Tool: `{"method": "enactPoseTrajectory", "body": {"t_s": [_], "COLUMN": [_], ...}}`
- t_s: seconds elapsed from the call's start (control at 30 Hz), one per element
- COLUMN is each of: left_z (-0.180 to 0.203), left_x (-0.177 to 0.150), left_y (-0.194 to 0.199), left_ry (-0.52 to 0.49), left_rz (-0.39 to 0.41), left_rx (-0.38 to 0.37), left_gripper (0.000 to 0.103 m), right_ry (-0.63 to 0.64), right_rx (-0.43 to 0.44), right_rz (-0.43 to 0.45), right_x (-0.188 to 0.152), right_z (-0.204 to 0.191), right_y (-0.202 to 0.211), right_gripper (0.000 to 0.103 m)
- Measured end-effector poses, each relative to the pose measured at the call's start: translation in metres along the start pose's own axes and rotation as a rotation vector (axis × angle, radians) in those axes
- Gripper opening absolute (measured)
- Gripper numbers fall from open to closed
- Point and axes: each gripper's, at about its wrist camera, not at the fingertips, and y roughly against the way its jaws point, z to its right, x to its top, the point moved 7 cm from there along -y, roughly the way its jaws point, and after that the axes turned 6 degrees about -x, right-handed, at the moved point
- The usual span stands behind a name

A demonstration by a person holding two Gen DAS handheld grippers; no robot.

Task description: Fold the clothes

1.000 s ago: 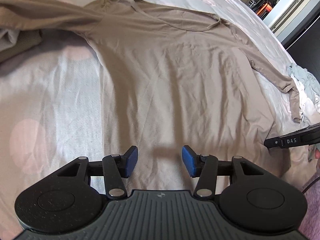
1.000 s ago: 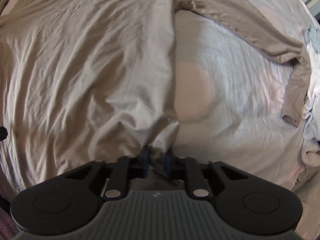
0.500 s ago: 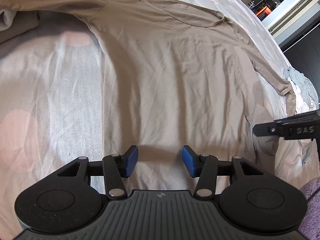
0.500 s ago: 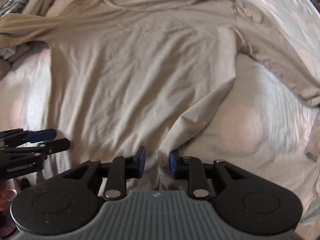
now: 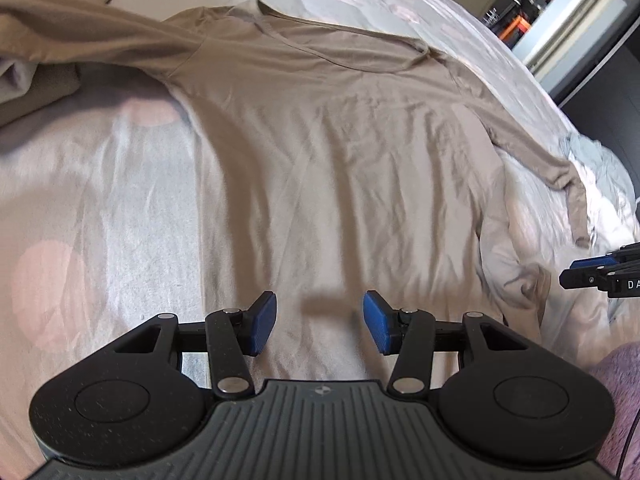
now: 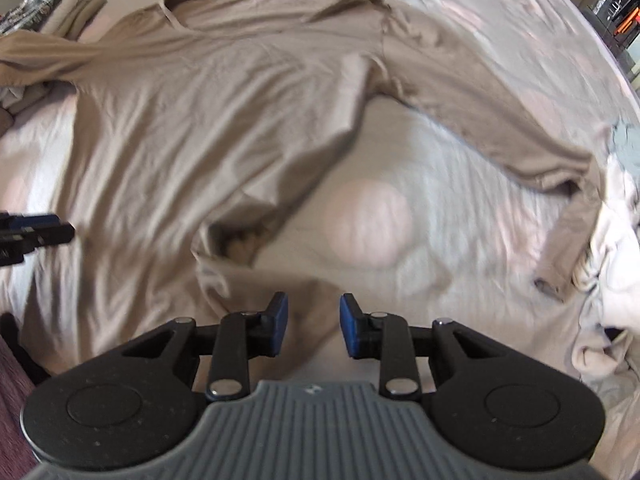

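Observation:
A beige long-sleeved shirt [image 5: 340,160] lies spread face up on the bed, neckline at the far side. My left gripper [image 5: 319,322] hovers open over its near hem, nothing between the blue pads. My right gripper [image 6: 313,326] is opening, its jaws empty, above the sheet just right of the shirt [image 6: 220,120]. The shirt's lower right corner [image 6: 236,236] lies folded in and rumpled in front of it. The right sleeve [image 6: 500,128] stretches out to the right; the left sleeve [image 5: 80,44] runs off to the far left.
The bedspread [image 5: 100,200] is white with pale pink dots. A pile of other clothes [image 5: 24,80] sits at the far left. Pale garments [image 6: 608,280] are bunched along the right edge of the bed. A doorway [image 5: 560,8] shows beyond the far right.
My right gripper has opened, let go of the shirt's lower right corner and lifted back; the corner has dropped rumpled onto the bed. The left gripper has stayed open and hardly moved.

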Motion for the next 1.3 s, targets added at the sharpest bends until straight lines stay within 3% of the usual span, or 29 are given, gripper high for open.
{"method": "enactPoseTrajectory", "body": {"t_s": [0.07, 0.2, 0.27, 0.33, 0.37, 0.43, 0.63, 0.87, 1.03, 1.3], "left_z": [0.003, 0.005, 0.003, 0.001, 0.0, 0.001, 0.007, 0.002, 0.002, 0.004], "left_x": [-0.003, -0.008, -0.009, -0.011, -0.011, -0.011, -0.012, -0.011, -0.011, -0.012], "left_y": [-0.001, -0.001, -0.004, -0.005, -0.006, -0.007, -0.005, -0.005, -0.005, -0.006], "left_ry": [-0.033, -0.062, -0.059, -0.05, -0.048, -0.05, -0.08, -0.06, -0.062, -0.07], "left_rz": [-0.008, -0.021, -0.032, -0.044, -0.048, -0.048, -0.04, -0.039, -0.041, -0.04], "left_rx": [0.029, 0.048, 0.053, 0.062, 0.066, 0.065, 0.064, 0.072, 0.075, 0.078], "left_gripper": [0.046, 0.046, 0.046, 0.046, 0.046, 0.046, 0.046, 0.046, 0.046, 0.046], "right_ry": [-0.021, -0.027, -0.024, -0.007, 0.001, 0.011, -0.027, -0.049, -0.057, -0.129], "right_rx": [0.02, 0.039, 0.044, 0.033, 0.028, 0.021, 0.113, 0.31, 0.32, 0.195], "right_rz": [-0.035, -0.094, -0.116, -0.098, -0.09, -0.069, 0.033, 0.116, 0.156, 0.167], "right_x": [-0.012, -0.035, -0.043, -0.045, -0.046, -0.047, -0.029, -0.003, 0.005, -0.009], "right_z": [0.007, 0.002, -0.004, -0.008, -0.011, -0.015, -0.038, -0.087, -0.094, -0.044], "right_y": [-0.008, -0.028, -0.036, -0.033, -0.031, -0.027, 0.006, 0.033, 0.045, 0.042], "right_gripper": [0.045, 0.047, 0.034, 0.027, 0.014, 0.004, 0.004, 0.011, 0.026, 0.026]}}
